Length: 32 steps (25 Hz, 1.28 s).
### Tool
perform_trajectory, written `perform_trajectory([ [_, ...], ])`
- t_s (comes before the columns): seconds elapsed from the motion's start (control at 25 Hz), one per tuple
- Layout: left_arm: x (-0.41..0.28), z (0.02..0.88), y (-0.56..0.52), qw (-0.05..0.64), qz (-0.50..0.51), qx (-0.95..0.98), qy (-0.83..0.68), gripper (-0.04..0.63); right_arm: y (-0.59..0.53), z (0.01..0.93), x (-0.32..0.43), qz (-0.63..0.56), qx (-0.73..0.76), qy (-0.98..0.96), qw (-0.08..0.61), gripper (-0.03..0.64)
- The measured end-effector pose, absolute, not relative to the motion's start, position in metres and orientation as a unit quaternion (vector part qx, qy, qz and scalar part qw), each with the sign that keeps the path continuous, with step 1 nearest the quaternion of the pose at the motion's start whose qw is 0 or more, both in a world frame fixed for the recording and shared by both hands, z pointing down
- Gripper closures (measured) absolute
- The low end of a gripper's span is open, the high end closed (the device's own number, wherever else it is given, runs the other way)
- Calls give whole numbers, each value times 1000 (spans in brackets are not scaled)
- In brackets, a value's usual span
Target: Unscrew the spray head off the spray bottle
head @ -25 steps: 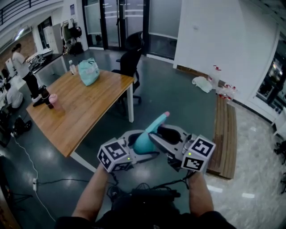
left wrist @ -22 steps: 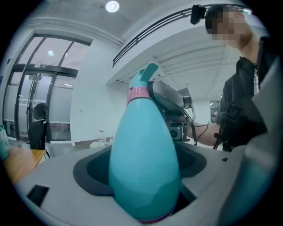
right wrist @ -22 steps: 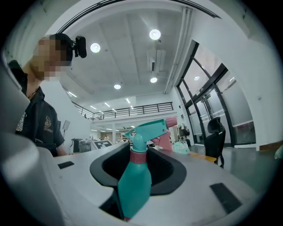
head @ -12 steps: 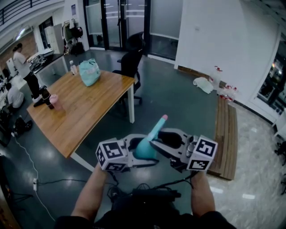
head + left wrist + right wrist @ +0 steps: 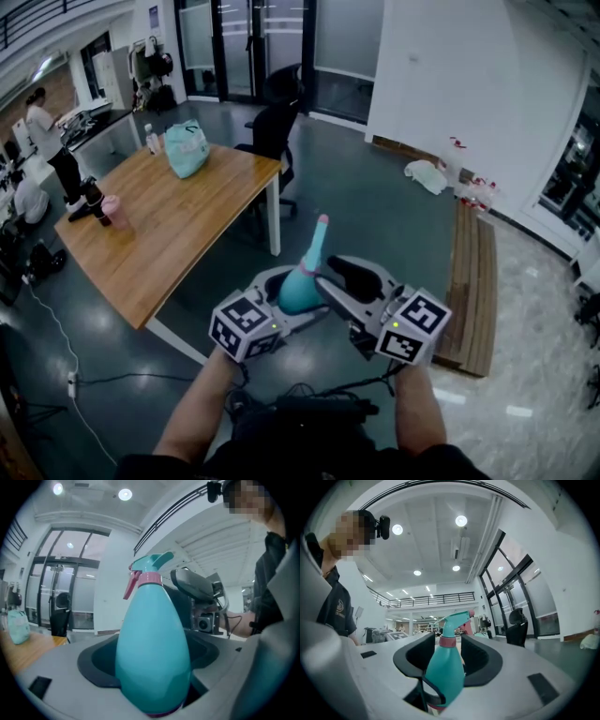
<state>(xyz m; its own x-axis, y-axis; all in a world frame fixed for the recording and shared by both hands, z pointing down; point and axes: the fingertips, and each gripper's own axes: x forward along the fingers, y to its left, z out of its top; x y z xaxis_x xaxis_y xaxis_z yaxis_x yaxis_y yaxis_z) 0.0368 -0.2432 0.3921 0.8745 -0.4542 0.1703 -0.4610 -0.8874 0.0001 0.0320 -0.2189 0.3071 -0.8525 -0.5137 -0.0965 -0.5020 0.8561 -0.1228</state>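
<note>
The left gripper point(image 5: 283, 298) pinches the bottle point(image 5: 152, 653) by its body, in mid-air. The right gripper point(image 5: 449, 654) has just been opening its jaws, which stand spread around the head point(image 5: 453, 620) without pressing on it.

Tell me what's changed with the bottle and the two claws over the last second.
The bottle swung from leaning right to nearly upright. The right claw has just been opening; the bottle stands between its jaws, no longer gripped. The left claw still clamps the bottle's body, the spray head is still on, and the table is unchanged.
</note>
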Motion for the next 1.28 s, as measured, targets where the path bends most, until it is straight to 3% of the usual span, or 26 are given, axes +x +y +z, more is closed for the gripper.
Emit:
perform_trajectory([
  [0.4, 33, 400, -261, -2, 106, 942, -318, 187, -244, 317, 17, -67, -335, 939, 40, 449],
  [0.48, 33, 401, -262, -5, 109, 940, -324, 187, -244, 318, 16, -60, -342, 937, 33, 486],
  [0.56, 33, 401, -259, -6, 111, 940, -322, 187, -242, 319, 16, -57, -342, 938, 30, 482],
  [1.28, 43, 399, -201, 21, 101, 989, -110, 187, -198, 316, 16, -47, -176, 983, 29, 483],
])
